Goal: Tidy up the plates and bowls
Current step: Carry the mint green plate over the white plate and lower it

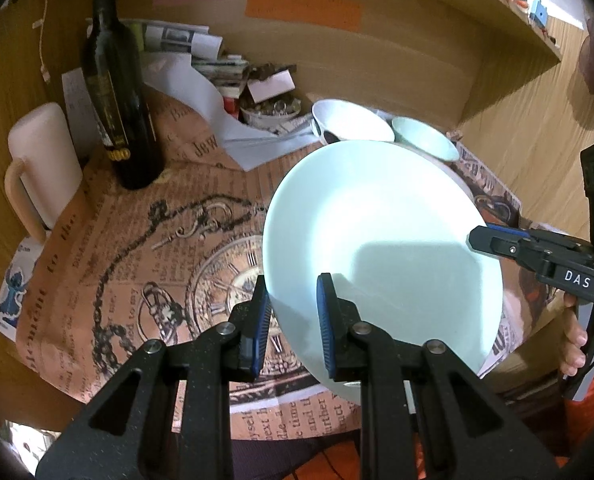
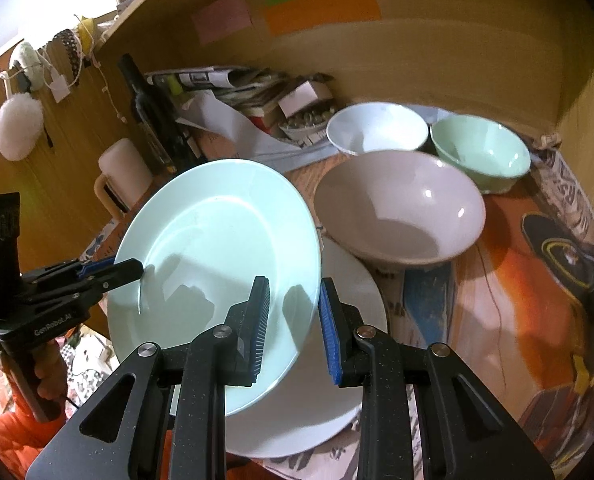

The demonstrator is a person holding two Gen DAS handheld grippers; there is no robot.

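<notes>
Grippers both clamping the pale green plate (image 2: 217, 248) by opposite rim edges: left gripper (image 1: 293, 320) is pinching its near-left rim, right gripper (image 2: 295, 328) is pinching the right rim. Plate is hanging tilted just above a white plate (image 2: 337, 380) lying on the printed paper (image 1: 137, 264). Pinkish bowl (image 2: 401, 208) is sitting just behind, white bowl (image 2: 377, 128) and green bowl (image 2: 481, 152) further back.

Pale green plate (image 1: 381, 240) tilted, held above the printed paper (image 1: 137, 264). Left gripper (image 1: 293, 320) clamps its near-left rim, right gripper (image 1: 481, 239) clamps its right rim. Beyond the plate: white bowl (image 1: 349, 122), green bowl (image 1: 423, 138). Left of the plate: dark wine bottle (image 1: 115, 92), cream mug (image 1: 41, 164).
</notes>
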